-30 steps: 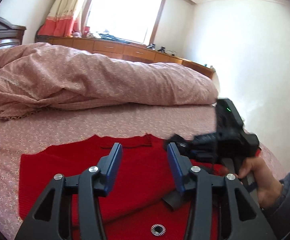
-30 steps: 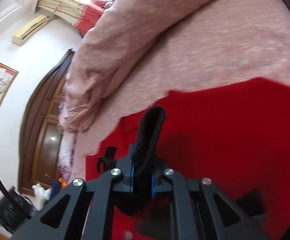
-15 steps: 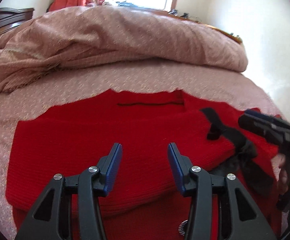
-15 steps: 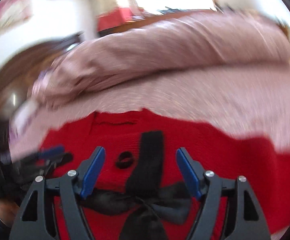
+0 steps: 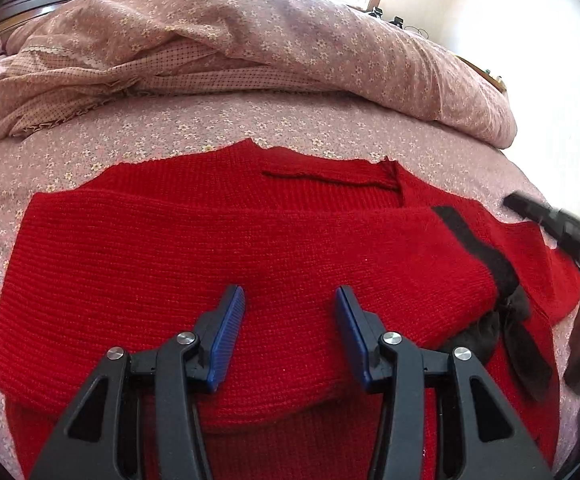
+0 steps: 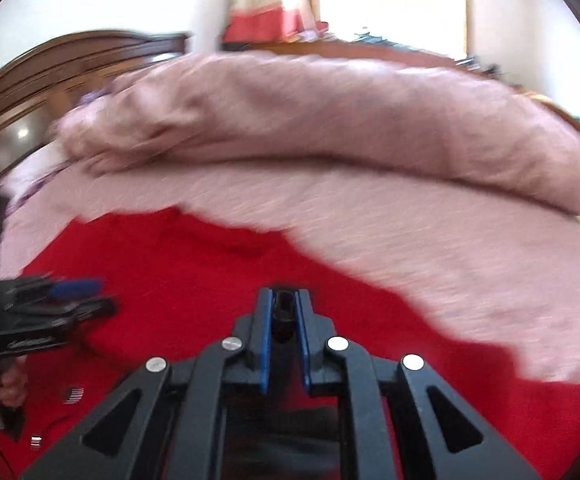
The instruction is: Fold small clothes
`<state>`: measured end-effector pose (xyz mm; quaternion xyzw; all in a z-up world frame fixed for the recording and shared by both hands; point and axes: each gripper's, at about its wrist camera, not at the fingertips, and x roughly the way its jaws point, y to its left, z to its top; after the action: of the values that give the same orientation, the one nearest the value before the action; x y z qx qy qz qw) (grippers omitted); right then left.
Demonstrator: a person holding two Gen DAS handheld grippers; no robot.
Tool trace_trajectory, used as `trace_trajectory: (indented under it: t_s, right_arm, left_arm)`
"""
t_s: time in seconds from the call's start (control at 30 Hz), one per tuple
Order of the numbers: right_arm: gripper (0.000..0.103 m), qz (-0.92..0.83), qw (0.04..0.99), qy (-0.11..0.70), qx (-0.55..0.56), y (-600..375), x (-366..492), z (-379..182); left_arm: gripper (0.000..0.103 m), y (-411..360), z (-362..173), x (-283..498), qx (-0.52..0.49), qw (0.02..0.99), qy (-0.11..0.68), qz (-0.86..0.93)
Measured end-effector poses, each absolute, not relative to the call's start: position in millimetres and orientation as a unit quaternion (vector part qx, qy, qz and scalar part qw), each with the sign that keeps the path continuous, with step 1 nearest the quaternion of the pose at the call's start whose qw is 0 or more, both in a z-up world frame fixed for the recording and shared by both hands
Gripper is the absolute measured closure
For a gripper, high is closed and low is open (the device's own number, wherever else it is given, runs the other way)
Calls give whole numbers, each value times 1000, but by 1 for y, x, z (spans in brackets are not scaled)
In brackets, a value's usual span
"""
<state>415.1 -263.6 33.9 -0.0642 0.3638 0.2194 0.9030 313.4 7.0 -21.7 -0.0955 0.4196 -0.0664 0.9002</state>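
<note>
Over red sweater (image 5: 178, 264), right gripper (image 6: 284, 312) reclosed.

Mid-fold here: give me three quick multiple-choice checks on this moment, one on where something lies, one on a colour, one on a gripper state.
1. The sweater lies: A on the bed; B on a chair; C on the floor.
2. The bow on it is: A white; B black; C yellow.
3. The left gripper is: A shut on cloth; B open; C out of view.

Answers: A, flowered bedsheet shows all round the red knit; B, dark ribbon at the right edge; B, its jaws stand apart over the knit with nothing between them.
</note>
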Motion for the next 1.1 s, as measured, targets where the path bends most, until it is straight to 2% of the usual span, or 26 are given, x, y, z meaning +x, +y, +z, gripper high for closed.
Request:
trace_trajectory:
  t_s: [0.07,0.13,0.17,0.23,0.27,0.37,0.57,0.8,0.97,1.1]
  right_arm:
    - [91,155,918,361,-60,-307,431,43]
    - [85,84,930,351,-75,-349,447,47]
    - [77,12,935,340,-99,-380,458,49]
    - [29,-80,933,332,-108,-419,466,51]
    - [2,-117,931,334,-86,-443,466,53]
    - [0,-99,948,302,6,-484,442,65]
    - [0,-50,950,308,0,-452,405,63]
    - [0,93,937,336,4,-328,369,52]
    - [0,210,914,345,-29,-217,347,61]
    - [0,270,881,389,12,-165,353,54]
  left_arm:
    - [62,8,-22,313,-96,900,420,-67]
    - [62,7,-22,313,-95,901,419,-66]
    - [62,7,-22,313,-94,901,419,-66]
    - [62,7,-22,314,-95,901,419,-67]
    - [62,7,-22,314,-94,901,419,-66]
    - [62,7,-22,314,-93,901,419,-66]
    - [62,13,-17,309,-101,901,415,-73]
    - [62,49,-2,289,-121,905,404,-49]
    - [62,108,10,265,-173,903,393,-15]
    - [62,162,16,245,-197,904,380,23]
